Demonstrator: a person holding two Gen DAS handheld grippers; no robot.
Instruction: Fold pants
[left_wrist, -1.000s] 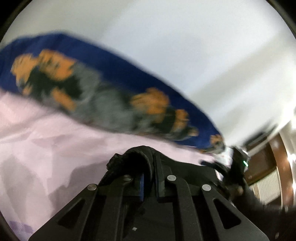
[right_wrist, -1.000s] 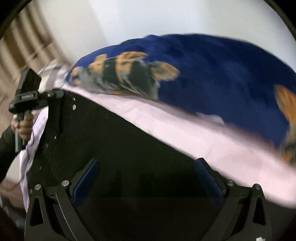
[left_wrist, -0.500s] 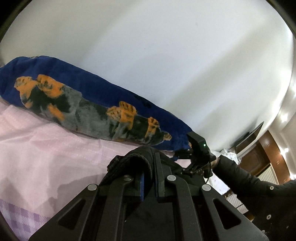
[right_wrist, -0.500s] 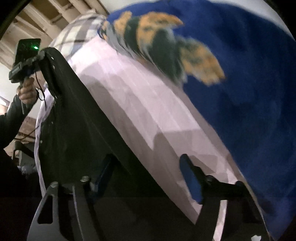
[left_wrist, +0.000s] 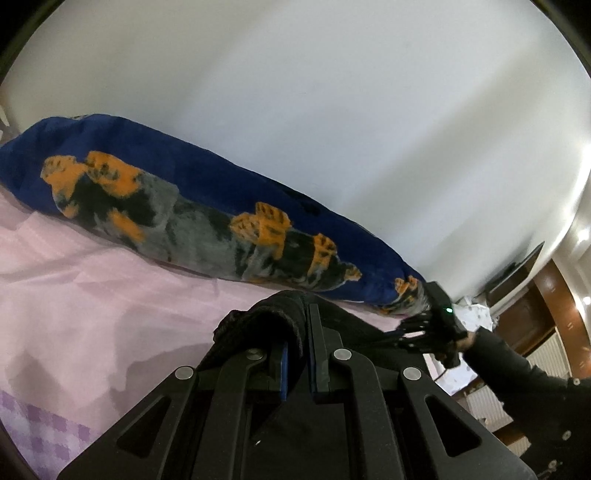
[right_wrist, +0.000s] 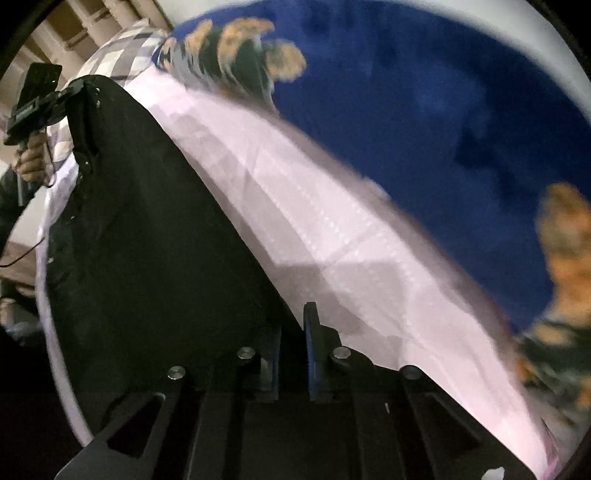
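Observation:
The black pants (right_wrist: 147, 236) lie spread across a pink bedsheet (right_wrist: 332, 236). My left gripper (left_wrist: 298, 343) is shut on a bunched black edge of the pants (left_wrist: 266, 317). My right gripper (right_wrist: 291, 350) is shut on the near edge of the pants, with the cloth running between its blue pads. In the right wrist view the left gripper (right_wrist: 33, 103) shows at the far left, holding the other end of the pants. In the left wrist view the right gripper (left_wrist: 432, 328) shows at the right.
A blue blanket with an orange and grey tiger print (left_wrist: 192, 206) lies along the white wall (left_wrist: 332, 110) behind the sheet; it also fills the right wrist view's upper right (right_wrist: 424, 110). A checked cloth (right_wrist: 122, 51) lies at the bed's far end. Dark wood furniture (left_wrist: 554, 295) stands at right.
My right gripper has shut on the pants' edge; it was wide open one second ago. The left gripper keeps its grip and has shifted slightly.

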